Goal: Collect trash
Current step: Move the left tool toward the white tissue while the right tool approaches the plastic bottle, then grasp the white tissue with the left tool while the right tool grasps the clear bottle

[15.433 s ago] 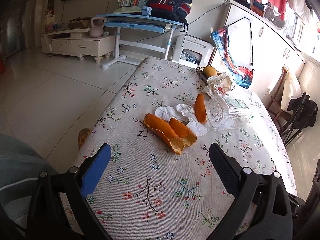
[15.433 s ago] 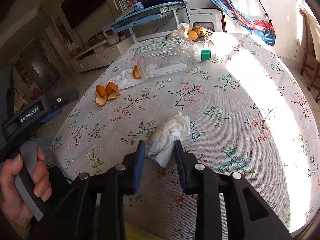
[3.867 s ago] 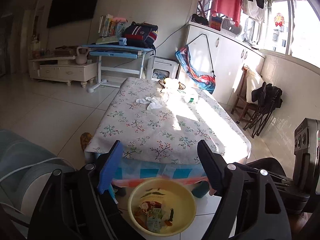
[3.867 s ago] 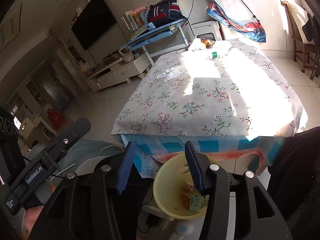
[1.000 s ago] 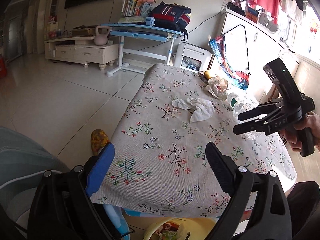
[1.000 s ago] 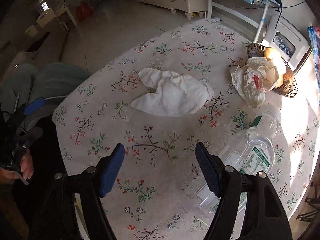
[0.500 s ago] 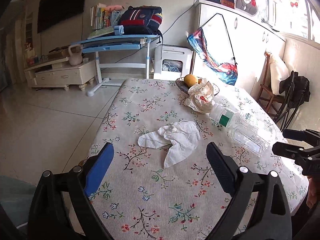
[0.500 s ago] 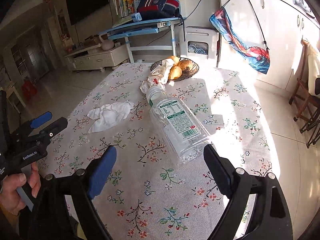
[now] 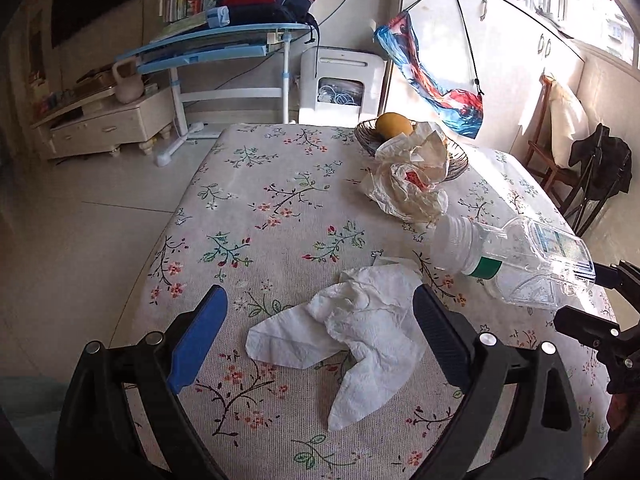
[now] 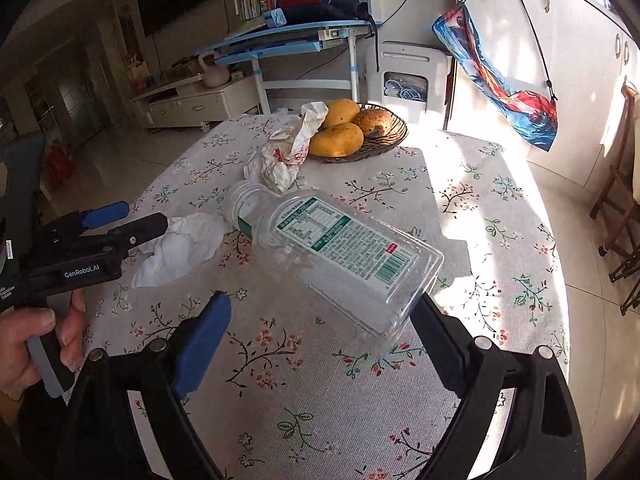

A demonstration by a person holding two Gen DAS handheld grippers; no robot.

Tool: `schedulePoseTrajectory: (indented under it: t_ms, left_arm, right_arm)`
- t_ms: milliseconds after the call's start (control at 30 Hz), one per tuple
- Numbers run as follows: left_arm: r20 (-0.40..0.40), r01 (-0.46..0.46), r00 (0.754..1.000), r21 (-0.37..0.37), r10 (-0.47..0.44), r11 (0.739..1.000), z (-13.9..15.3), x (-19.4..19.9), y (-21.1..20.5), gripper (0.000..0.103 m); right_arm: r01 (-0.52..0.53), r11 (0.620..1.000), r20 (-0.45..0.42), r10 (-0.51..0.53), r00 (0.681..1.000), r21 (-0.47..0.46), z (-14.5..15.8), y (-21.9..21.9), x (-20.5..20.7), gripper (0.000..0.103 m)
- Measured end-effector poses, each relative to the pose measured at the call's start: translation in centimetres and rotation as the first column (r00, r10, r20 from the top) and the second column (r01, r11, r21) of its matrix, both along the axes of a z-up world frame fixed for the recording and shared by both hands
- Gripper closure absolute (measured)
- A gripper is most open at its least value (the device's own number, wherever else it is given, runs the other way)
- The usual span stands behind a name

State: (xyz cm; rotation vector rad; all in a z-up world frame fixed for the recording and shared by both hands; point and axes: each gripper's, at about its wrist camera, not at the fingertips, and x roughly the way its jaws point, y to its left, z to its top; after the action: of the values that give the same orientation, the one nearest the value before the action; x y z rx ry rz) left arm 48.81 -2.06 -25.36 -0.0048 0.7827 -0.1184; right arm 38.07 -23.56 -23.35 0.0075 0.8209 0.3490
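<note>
My left gripper point(image 9: 316, 336) gapes over the crumpled tissue point(image 9: 352, 332) at lower centre. My right gripper point(image 10: 320, 320) stands wide, empty, its right finger nearly at the base of the clear plastic bottle point(image 10: 340, 252) lying mid-frame. I suspect the slick bottle could roll or squirt out if pinched off-centre.

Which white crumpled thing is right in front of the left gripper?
The flat white tissue lying between the open fingers of the left gripper. The other one, the crumpled wrapper with red print, sits farther away, against the fruit basket.
</note>
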Motion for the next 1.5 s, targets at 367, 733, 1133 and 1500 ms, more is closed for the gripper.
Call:
schedulePoseTrajectory:
  t_ms: [367, 733, 1133, 1500]
  left_arm:
    - [-0.129, 0.199, 0.972, 0.004, -0.197, 0.980, -1.8, 1.2, -2.6, 0.062]
    - [-0.202, 0.169, 0.933, -0.481, -0.296, 0.860, -2.8, -4.7, 3.6, 0.088]
    - [-0.208, 0.021, 0.947, -0.722, -0.245, 0.692, -5.0, -7.2, 7.7, 0.088]
    - [-0.223, 0.069, 0.946, -0.574, -0.236, 0.816, -4.6, -7.7, 5.9, 0.088]
  right_arm:
    - [-0.117, 0.988, 0.122, 0.130, 0.984, -0.103, 1.6, 1.4, 1.9, 0.016]
    - [-0.339, 0.933, -0.044, 0.336, 0.941, -0.119, 0.5, 3.1, 1.2, 0.016]
    - [-0.229, 0.970, 0.010, 0.230, 0.973, -0.086, 2.8, 2.6, 1.5, 0.016]
    - [-0.201, 0.980, -0.100, 0.199, 0.975, -0.009, -2.0, 4.2, 1.7, 0.046]
